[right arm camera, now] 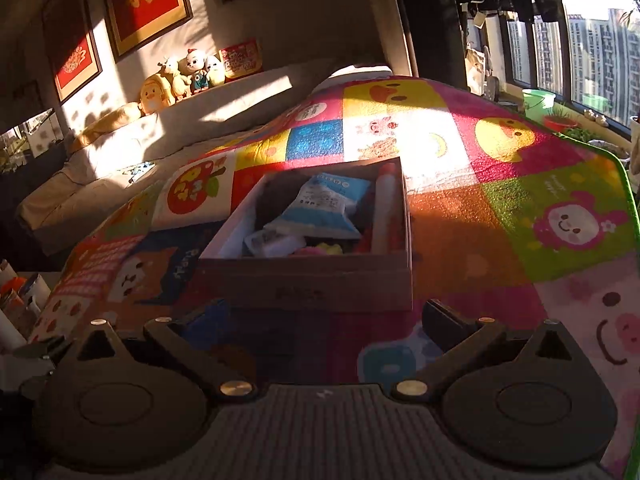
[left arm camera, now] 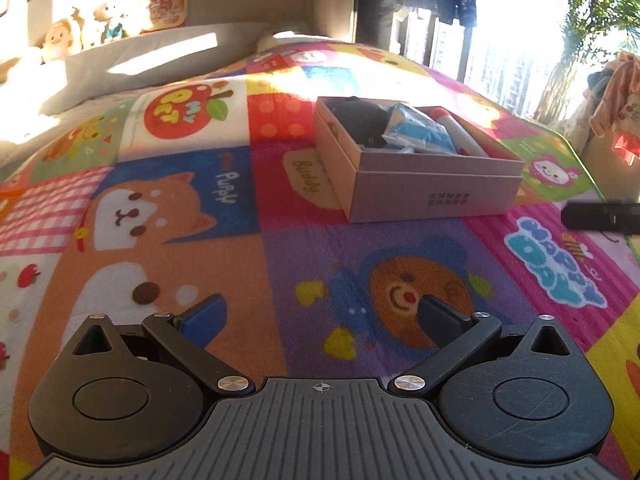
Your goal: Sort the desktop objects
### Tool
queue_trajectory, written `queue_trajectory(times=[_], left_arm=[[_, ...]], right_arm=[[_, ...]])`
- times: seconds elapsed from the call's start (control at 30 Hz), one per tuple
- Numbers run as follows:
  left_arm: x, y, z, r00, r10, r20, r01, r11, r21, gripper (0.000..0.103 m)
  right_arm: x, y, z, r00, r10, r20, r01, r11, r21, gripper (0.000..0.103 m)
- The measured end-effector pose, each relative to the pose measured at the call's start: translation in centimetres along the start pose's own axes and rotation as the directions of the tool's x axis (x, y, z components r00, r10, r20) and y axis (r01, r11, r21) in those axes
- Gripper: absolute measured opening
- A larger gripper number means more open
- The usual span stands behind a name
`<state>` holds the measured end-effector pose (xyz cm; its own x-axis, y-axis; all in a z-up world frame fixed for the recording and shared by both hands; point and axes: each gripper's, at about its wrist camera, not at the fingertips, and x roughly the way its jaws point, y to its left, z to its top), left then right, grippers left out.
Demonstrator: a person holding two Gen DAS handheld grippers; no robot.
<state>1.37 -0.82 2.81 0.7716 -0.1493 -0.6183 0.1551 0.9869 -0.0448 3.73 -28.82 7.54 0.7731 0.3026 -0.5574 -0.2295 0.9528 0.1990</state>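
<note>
Box [left arm camera: 416, 164], centre of frame on mat [left arm camera: 160, 208]: holds packet [left arm camera: 420, 132] and marker [left arm camera: 456, 128], gathered for sorting. My left gripper [left arm camera: 320, 316] and right gripper [right arm camera: 324, 324]: both wide open, empty.

Home living room or bedroom: cartoon patchwork mat [right arm camera: 500, 208] spread over a surface, plush toys [right arm camera: 180, 76] lined on a ledge, framed red pictures [right arm camera: 148, 4] on wall, window [right arm camera: 592, 40] facing apartment towers
</note>
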Motion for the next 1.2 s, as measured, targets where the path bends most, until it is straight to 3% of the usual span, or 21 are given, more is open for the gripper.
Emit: queue_trajectory(times=[0.13,0.23,0.37,0.47,0.6,0.67,0.8,0.93,1.2], left_arm=[[-3.0,-0.5,-1.1,0.999,0.027,0.036,-0.030,0.998,0.060,0.103],[-3.3,-1.0,-0.9,0.998,0.033,0.060,-0.037,0.998,0.053,0.103],[-1.3,-2.6,0.0,0.994,0.007,0.111,-0.010,1.000,0.021,0.103],[1.8,-3.3,0.8,0.998,-0.004,0.062,0.005,1.000,-0.014,0.103],[5.1,-3.3,0.8,0.998,0.061,-0.007,-0.062,0.995,-0.079,0.103],[5.7,-3.3,0.8,0.990,0.137,-0.011,-0.138,0.988,-0.067,0.103],[5.7,-2.6,0.7,0.984,0.175,-0.026,-0.176,0.981,-0.086,0.103],[4.6,-2.6,-0.1,0.984,0.177,-0.022,-0.179,0.980,-0.085,0.103],[4.7,-2.8,-0.1,0.984,0.178,-0.026,-0.179,0.980,-0.081,0.103]], right_arm=[[-2.6,1.1,-5.4,1.000,-0.006,-0.010,0.006,1.000,-0.005,0.103],[-3.6,1.3,-7.0,1.000,0.008,-0.008,-0.007,1.000,0.018,0.103],[-2.6,1.6,-6.2,0.999,-0.033,0.003,0.033,0.999,-0.008,0.103],[0.1,1.5,-5.5,0.994,-0.103,-0.024,0.102,0.994,-0.029,0.103],[3.1,1.5,-5.4,0.985,-0.166,-0.050,0.162,0.985,-0.063,0.103],[4.1,1.7,-5.3,0.979,-0.191,-0.067,0.184,0.978,-0.101,0.103],[5.7,2.2,-5.1,0.977,-0.177,-0.120,0.155,0.972,-0.176,0.103],[5.9,1.5,-5.3,0.986,-0.138,-0.095,0.124,0.981,-0.147,0.103],[5.6,1.6,-5.8,0.986,-0.150,-0.073,0.139,0.981,-0.135,0.103]])
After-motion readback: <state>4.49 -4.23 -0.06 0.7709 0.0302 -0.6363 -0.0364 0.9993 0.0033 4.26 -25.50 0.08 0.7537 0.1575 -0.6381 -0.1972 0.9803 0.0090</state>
